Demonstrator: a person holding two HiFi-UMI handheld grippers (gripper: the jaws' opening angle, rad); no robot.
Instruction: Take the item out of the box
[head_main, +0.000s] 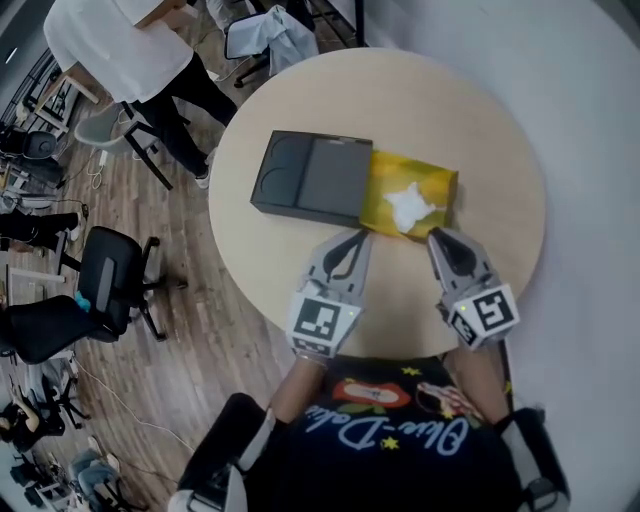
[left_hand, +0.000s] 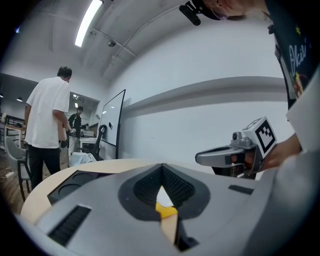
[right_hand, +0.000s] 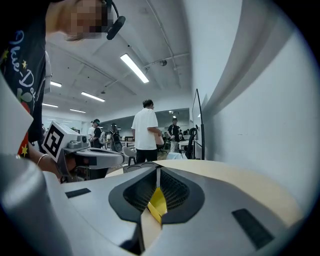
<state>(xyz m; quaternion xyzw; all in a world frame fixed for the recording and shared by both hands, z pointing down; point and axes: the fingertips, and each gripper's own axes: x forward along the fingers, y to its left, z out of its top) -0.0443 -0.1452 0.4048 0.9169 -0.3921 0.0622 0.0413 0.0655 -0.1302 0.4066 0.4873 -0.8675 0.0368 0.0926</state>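
Round pale counter (head_main: 430, 100), matte dark box (head_main: 310, 178) lying crosswise. The glossy yellow pack (head_main: 425, 185), white tissue (head_main: 408, 205) tufting up, pokes out of its right end, just ahead of both grippers. Left gripper (head_main: 357, 238) and right gripper (head_main: 438, 237) have fingers pressed together, empty. The right looks nearer the pack's free end.

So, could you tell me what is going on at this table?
A person holds a gripper in each hand over a round table. Both the left gripper and the right gripper have their jaws together, tips at the near edge of a yellow pack that lies against the right end of a dark box. Neither clearly grips it yet.
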